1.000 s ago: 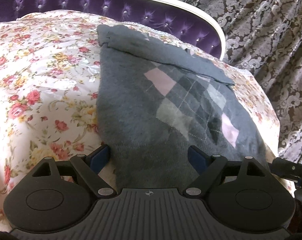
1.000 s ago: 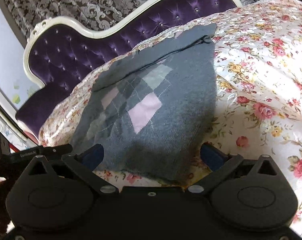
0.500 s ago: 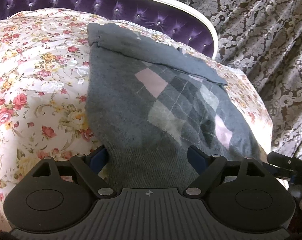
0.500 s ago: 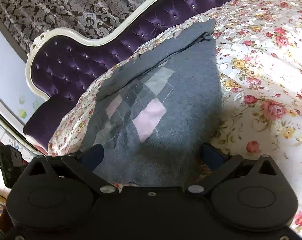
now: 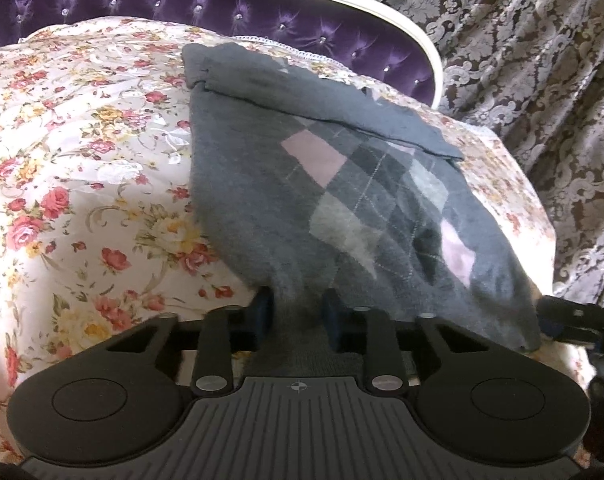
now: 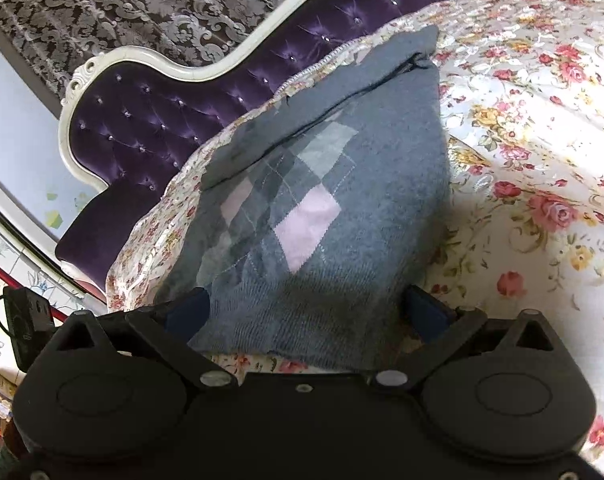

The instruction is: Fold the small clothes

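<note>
A small grey sweater (image 5: 341,184) with a pink and grey argyle front lies flat on the floral bedspread (image 5: 74,168), its far part folded over as a band. My left gripper (image 5: 298,316) is shut on the sweater's near hem, with the knit bunched between the blue pads. In the right wrist view the same sweater (image 6: 325,216) spreads ahead of me. My right gripper (image 6: 307,312) is open, with its blue pads on either side of the hem's other near corner.
A purple tufted headboard (image 5: 262,16) with a white frame borders the bed's far side, also in the right wrist view (image 6: 182,92). Patterned curtains (image 5: 533,60) hang behind. The right gripper's tip (image 5: 573,318) shows at the left view's right edge.
My left gripper's fingers have closed from wide open onto the sweater's hem. My right gripper has stayed open and shifted a little closer along the hem.
</note>
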`<state>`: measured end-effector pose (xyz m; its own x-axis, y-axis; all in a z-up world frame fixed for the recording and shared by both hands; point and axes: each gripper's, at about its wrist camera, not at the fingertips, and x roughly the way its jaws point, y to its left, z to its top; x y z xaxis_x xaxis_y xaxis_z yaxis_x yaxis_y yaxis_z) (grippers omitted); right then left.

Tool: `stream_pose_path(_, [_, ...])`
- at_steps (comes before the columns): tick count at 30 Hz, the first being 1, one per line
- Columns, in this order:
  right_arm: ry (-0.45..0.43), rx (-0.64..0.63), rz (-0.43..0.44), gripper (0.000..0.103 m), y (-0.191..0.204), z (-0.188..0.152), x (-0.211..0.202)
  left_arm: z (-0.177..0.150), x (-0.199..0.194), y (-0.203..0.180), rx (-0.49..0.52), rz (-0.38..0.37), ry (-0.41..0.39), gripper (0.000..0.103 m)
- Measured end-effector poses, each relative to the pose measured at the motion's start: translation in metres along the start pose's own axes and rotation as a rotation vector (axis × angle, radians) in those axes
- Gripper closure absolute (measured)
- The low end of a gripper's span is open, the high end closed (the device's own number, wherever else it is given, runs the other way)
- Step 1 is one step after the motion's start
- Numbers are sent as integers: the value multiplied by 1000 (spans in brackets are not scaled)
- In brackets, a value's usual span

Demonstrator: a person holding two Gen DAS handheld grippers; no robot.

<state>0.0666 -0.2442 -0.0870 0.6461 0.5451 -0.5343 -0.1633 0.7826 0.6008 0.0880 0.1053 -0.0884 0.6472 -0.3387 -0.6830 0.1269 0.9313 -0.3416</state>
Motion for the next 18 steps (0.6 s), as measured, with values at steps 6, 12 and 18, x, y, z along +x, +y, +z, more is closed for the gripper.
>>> stream_pose_path(6, [36,0,-123,89,-3,5,2,0,-4,3,-15,-27,4,95])
stream_pose_path(12, [-22,-7,-71,89,1,15,-21,12,-32,5,-72,-83,-58,95])
stream_pose_path(18, [-100,8,8,90,9,35,-38,34,-56,-1,-92,-134,-138,95])
